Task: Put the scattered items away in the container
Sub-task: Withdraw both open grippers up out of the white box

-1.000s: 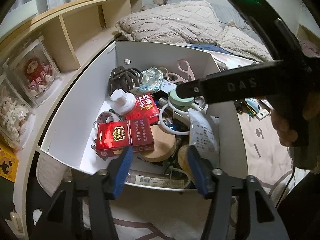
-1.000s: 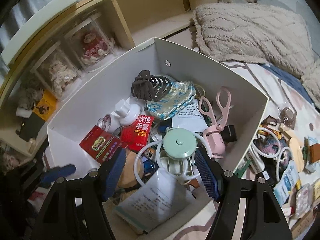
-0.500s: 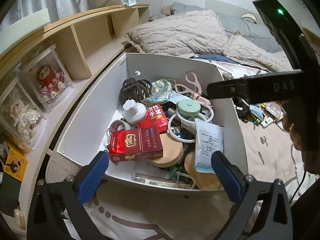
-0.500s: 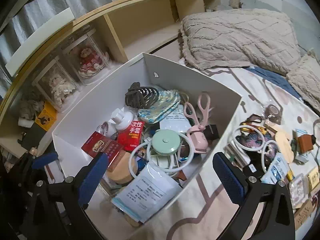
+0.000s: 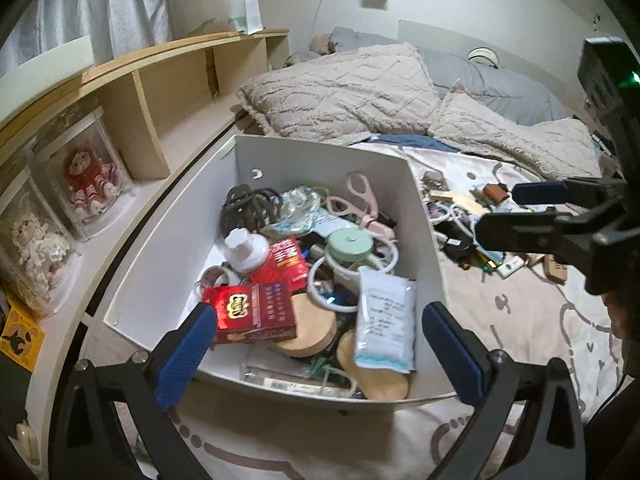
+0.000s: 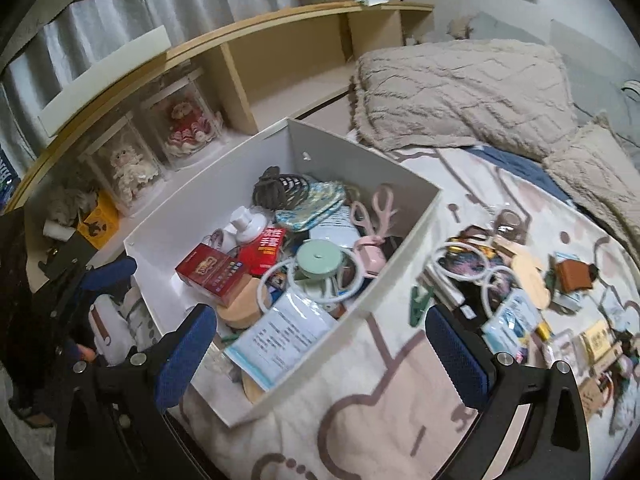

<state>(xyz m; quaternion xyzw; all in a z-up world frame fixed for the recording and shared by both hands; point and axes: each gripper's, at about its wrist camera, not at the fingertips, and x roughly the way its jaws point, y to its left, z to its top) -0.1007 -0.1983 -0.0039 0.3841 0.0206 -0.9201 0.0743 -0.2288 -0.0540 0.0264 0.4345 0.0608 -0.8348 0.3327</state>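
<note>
A white box [image 5: 320, 156] stands on the bed, filled with a red carton [image 5: 252, 312], a mint round gadget with white rings [image 5: 348, 242], pink scissors [image 5: 360, 196] and a white packet [image 5: 384, 316]. My left gripper [image 5: 318, 312] hovers open over the box's near edge, holding nothing. My right gripper [image 6: 320, 316] is open and empty above the box's right wall [image 6: 400, 232]. Right of it, scattered items [image 6: 520, 280] lie on the sheet, among them white rings [image 6: 460, 264], a green clip [image 6: 418, 304] and a brown pouch [image 6: 574, 276]. The right gripper [image 5: 520, 216] also shows in the left wrist view.
A curved wooden shelf [image 6: 280, 68] runs along the left, with dolls in clear cases [image 6: 184, 124]. Beige pillows [image 6: 460, 88] and a grey one [image 5: 500, 88] lie at the head of the bed. Patterned sheet [image 6: 380, 420] spreads below the box.
Both grippers' jaws have spread wide. The right gripper has drawn back, up and rightward out of the box, leaving the mint gadget inside. The left gripper has hardly shifted.
</note>
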